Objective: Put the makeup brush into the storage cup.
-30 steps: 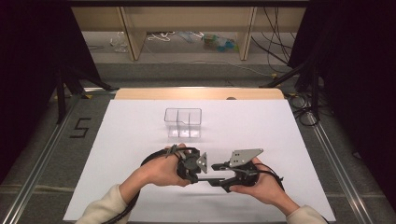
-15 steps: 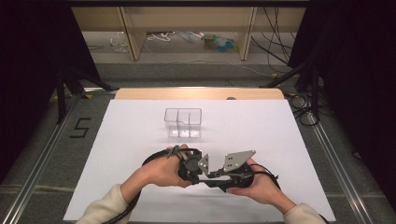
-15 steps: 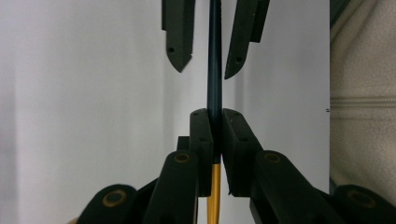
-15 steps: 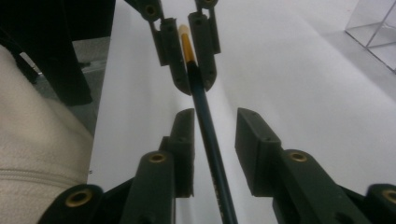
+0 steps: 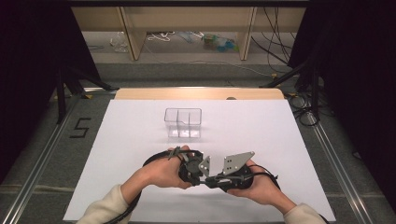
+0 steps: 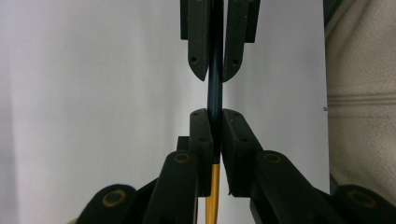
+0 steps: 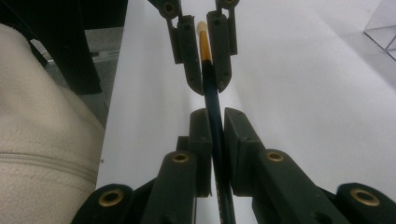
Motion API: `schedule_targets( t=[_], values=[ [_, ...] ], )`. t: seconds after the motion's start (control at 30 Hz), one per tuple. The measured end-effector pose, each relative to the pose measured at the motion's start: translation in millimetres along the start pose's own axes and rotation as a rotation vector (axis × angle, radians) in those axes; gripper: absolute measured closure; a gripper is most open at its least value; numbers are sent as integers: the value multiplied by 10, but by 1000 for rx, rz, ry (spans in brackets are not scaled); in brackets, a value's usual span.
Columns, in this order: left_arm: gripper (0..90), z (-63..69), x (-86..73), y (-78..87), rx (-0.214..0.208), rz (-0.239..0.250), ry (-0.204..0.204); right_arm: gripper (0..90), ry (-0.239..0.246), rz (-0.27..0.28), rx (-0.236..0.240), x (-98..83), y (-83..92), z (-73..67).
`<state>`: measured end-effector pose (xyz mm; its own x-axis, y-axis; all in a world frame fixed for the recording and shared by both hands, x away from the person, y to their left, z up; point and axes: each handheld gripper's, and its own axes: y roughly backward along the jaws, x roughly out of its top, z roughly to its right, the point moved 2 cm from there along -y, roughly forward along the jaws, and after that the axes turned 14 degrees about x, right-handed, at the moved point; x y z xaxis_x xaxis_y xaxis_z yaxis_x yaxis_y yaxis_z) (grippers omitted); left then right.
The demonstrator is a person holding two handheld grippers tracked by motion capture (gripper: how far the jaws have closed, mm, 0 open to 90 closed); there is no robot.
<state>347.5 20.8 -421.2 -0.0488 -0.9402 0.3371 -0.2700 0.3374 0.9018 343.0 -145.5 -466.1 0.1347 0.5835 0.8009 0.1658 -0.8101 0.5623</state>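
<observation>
the clear plastic box (image 5: 183, 123) stands mid-table on the white sheet (image 5: 280, 140), split into 2 compartments; nothing can be made out inside either. a corner of it shows at the top right of the right gripper view.

near the front edge the left gripper (image 5: 187, 164) and right gripper (image 5: 219, 175) meet tip to tip, each in a hand. from above, the thing between them is hidden.

the gripper views reveal it: a thin dark blue pencil (image 6: 215, 93) with a yellow-orange end (image 7: 203, 39), held above the sheet. the left gripper (image 6: 215, 121) is clamped on the pencil, and the right gripper (image 7: 215, 119) has just closed on it, its pads pressing the shaft. the matte black jaws carry brass-coloured pivots. a cream knitted sleeve (image 7: 42, 116) sits beside them.
</observation>
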Motion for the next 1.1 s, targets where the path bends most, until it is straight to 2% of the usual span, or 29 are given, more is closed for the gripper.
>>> schedule_targets(
  t=[0.07, 0.17, 0.27, 0.3, 0.37, 0.5, 0.67, 0.77, 0.87, 0.9, 0.97, 1.0, 1.07, 1.1],
  values=[
    [821, -2, 0, -1, 5, 1, -4, 841, 15, -12, -6, 4, 1, -10],
    [776, -35, -3, -1, 17, 44, -11, 842, 16, -12, -20, 14, 20, -16],
    [655, -57, -40, 21, 66, 71, 10, 842, 11, -20, -32, 0, 44, -10],
    [623, -57, -55, 24, 79, 87, 35, 842, 10, -26, -32, -6, 54, -7],
    [555, -69, -91, 42, 98, 101, 59, 842, 8, -19, -45, -15, 67, 1],
    [411, -56, -162, 48, 109, 141, 104, 842, 9, -6, -69, -12, 102, 17],
    [396, -31, -301, 58, 113, 145, 138, 844, -9, -15, -86, -12, 119, 7],
    [386, -24, -373, 83, 120, 159, 162, 845, -1, 14, -105, 23, 139, 0],
    [372, -18, -414, 96, 124, 171, 172, 845, -16, 26, -107, 28, 158, -5],
    [361, -2, -462, 91, 124, 183, 200, 846, -25, 26, -108, 25, 170, -3],
    [337, -8, -502, 90, 131, 184, 212, 846, -30, 32, -115, 31, 192, 0],
    [325, -5, -521, 88, 142, 194, 233, 846, -25, 53, -129, 34, 188, 7],
    [293, -14, -542, 91, 152, 198, 239, 846, -41, 58, -125, 44, 223, 7],
    [277, -22, -580, 96, 171, 220, 286, 847, -48, 74, -135, 44, 239, 9]
  ],
)
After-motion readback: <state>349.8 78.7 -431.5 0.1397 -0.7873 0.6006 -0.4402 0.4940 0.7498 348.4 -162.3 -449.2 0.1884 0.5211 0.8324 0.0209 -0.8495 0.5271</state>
